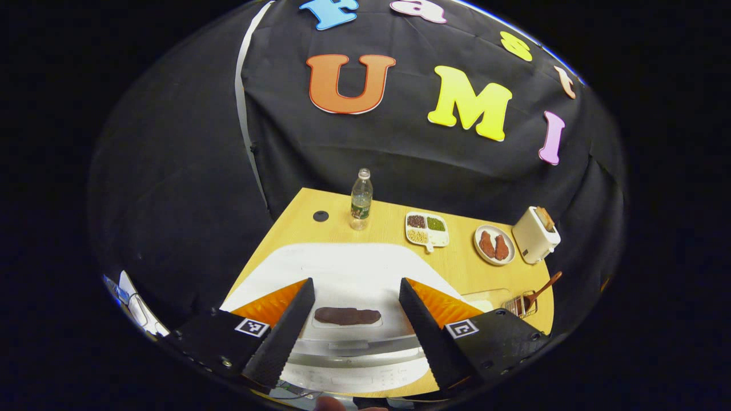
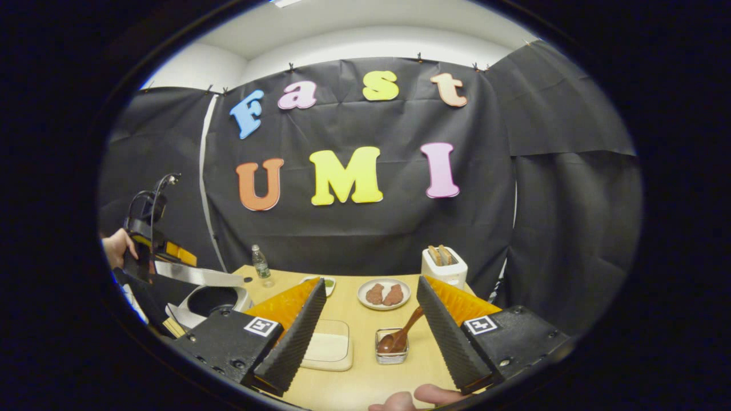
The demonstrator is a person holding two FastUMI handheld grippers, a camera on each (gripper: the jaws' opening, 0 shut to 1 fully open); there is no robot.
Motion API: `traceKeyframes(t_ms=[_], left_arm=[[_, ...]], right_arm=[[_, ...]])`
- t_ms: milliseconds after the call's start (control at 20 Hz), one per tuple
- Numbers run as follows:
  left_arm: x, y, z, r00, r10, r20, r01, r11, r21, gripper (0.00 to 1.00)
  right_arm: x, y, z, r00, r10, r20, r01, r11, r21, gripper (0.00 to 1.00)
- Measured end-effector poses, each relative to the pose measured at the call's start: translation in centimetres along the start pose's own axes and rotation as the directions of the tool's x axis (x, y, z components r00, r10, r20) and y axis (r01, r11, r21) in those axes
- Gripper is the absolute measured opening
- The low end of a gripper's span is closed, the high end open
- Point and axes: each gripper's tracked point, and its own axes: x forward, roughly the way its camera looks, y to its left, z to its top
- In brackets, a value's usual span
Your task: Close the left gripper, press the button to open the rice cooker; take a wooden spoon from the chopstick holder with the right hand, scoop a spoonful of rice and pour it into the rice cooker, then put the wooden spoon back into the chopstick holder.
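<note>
At the left of the table the rice cooker point(image 2: 208, 299) stands with its white lid point(image 1: 342, 279) raised and the dark pot exposed, so the button step looks done. The left gripper point(image 1: 355, 325) hovers over that lid, jaws wide apart, holding nothing. Farther right, the right gripper point(image 2: 365, 328), equally spread and empty, faces the chopstick holder point(image 2: 392, 353), where the brown wooden spoon point(image 2: 402, 337) leans handle-up, ready for grasping, just right of the rice dish point(image 2: 326, 348).

Glossy white plastic rice cooker point(image 1: 354, 274) on a smooth wood-grain table point(image 1: 462, 268) — wooden spoon point(image 2: 402, 334) dark, polished.
</note>
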Motion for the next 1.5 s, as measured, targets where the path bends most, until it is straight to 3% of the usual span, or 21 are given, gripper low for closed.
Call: traceKeyframes(t_ms=[150, 200, 550, 850, 900, 950, 1250, 1500], left_arm=[[0.4, -0.1, -3.4, 0.999, -0.012, -0.032, 0.011, 1.000, -0.023, 1.00], [0.5, -0.1, -4.2, 0.999, -0.020, -0.045, 0.018, 0.999, -0.038, 0.97], [1.2, 0.4, -8.5, 0.992, -0.037, -0.122, 0.031, 0.998, -0.052, 0.97], [1.7, 0.5, -9.9, 0.989, -0.018, -0.144, 0.017, 1.000, -0.010, 1.00], [1.6, 0.5, -9.9, 0.990, -0.014, -0.140, 0.013, 1.000, -0.008, 0.98], [1.8, 0.6, -9.8, 0.992, -0.011, -0.127, 0.009, 1.000, -0.016, 0.98], [1.8, 0.5, -10.3, 0.997, -0.012, -0.080, 0.015, 0.999, 0.045, 0.99], [1.4, 0.1, -9.6, 0.998, -0.018, -0.062, 0.018, 1.000, 0.012, 0.96]], right_arm=[[-0.4, 0.8, -0.2, 1.000, 0.018, -0.008, -0.019, 0.999, -0.035, 0.96], [-0.5, 1.1, -0.2, 1.000, 0.024, -0.009, -0.024, 0.999, -0.047, 1.00], [-0.4, 2.5, 0.0, 0.999, 0.033, -0.010, -0.034, 0.996, -0.078, 0.96], [0.3, 3.9, -0.2, 0.998, 0.055, -0.021, -0.056, 0.995, -0.080, 0.96], [0.3, 4.3, -0.3, 0.998, 0.060, -0.020, -0.062, 0.995, -0.082, 1.00], [0.3, 4.7, -0.2, 0.998, 0.066, -0.019, -0.067, 0.994, -0.084, 0.96], [0.0, 6.2, -0.3, 0.995, 0.097, -0.016, -0.098, 0.992, -0.077, 1.00], [-0.9, 6.9, 0.6, 0.994, 0.105, 0.008, -0.103, 0.990, -0.101, 1.00]])
